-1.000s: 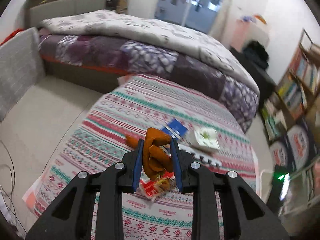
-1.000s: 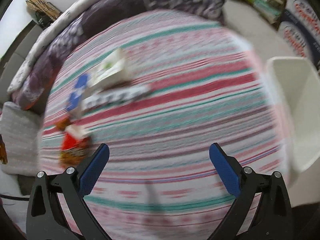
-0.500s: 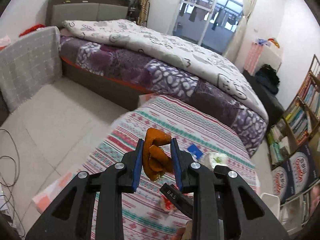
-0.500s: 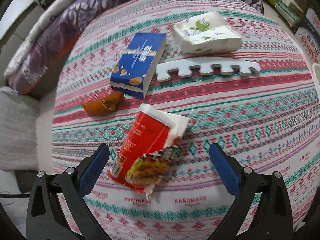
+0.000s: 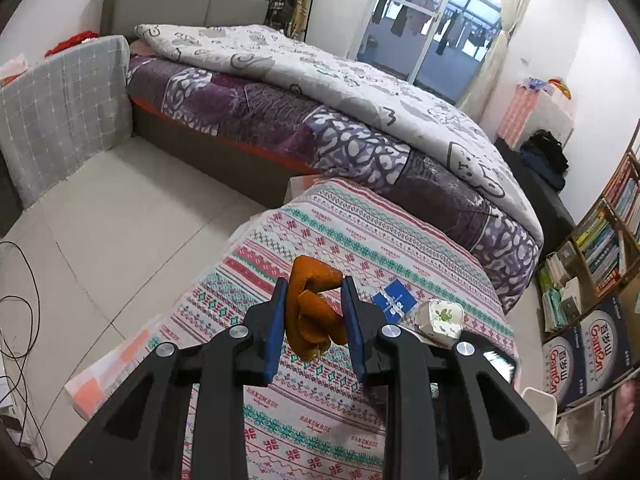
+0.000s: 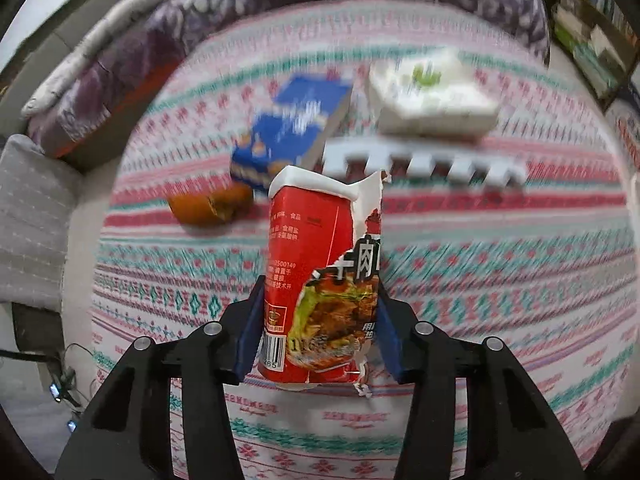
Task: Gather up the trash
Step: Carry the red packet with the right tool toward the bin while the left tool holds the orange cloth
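Note:
My left gripper [image 5: 314,308] is shut on an orange peel [image 5: 311,316] and holds it above the patterned tablecloth [image 5: 320,240]. My right gripper [image 6: 320,312] is shut on a torn red noodle wrapper [image 6: 320,276] and holds it just above the cloth. On the table in the right wrist view lie another orange peel [image 6: 208,208], a blue box [image 6: 292,128], a white tissue pack [image 6: 432,100] and a white comb-shaped foam piece [image 6: 424,164]. The blue box [image 5: 394,302] and tissue pack [image 5: 440,316] also show in the left wrist view.
A bed with a purple and white quilt [image 5: 340,92] stands behind the table. A white bin [image 5: 540,404] sits by the table's right side. Bookshelves [image 5: 608,232] line the right wall. Cables [image 5: 16,280] lie on the tiled floor at left.
My right gripper moved onto the red wrapper, closed on it and lifted it. My left gripper rose higher and back with the orange peel still held.

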{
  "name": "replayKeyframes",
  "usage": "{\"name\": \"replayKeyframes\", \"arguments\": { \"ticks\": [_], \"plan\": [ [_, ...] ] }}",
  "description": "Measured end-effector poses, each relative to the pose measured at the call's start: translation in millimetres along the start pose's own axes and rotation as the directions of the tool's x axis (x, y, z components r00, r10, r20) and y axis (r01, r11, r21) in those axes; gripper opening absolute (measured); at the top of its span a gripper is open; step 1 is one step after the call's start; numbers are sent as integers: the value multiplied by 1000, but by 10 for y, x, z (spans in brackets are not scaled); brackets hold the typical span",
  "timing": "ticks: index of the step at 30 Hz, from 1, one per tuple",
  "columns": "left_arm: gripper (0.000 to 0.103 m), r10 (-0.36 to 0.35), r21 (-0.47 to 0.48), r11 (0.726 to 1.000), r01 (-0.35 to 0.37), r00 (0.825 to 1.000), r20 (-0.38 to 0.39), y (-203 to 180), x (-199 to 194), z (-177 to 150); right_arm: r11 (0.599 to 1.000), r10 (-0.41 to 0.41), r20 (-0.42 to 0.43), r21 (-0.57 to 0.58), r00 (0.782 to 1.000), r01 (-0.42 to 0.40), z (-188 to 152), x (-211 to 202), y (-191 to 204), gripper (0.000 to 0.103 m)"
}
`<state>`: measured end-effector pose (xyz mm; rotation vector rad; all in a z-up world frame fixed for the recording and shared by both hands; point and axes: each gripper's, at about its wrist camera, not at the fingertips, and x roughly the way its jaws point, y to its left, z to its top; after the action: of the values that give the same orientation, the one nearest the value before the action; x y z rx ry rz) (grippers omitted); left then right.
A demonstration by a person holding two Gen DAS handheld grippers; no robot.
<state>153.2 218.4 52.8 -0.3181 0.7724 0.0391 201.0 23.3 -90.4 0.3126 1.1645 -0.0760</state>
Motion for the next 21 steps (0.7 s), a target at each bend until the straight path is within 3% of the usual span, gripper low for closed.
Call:
{"name": "replayKeyframes", "arguments": {
  "ticks": [6, 14, 21],
  "plan": [
    [27, 31, 45, 999, -31, 1000, 6, -186, 68, -109, 997, 35, 127, -70, 991, -27, 102, -444, -241, 47],
    [27, 77, 106, 991, -82, 996, 51, -438, 106, -284, 983, 11, 306, -176, 952, 45, 134, -895, -586, 47],
    [27, 70, 140, 987, -76, 997, 45, -643, 166, -428, 985, 11, 365, -164, 931, 52, 67, -1091, -868, 48]
  ]
}}
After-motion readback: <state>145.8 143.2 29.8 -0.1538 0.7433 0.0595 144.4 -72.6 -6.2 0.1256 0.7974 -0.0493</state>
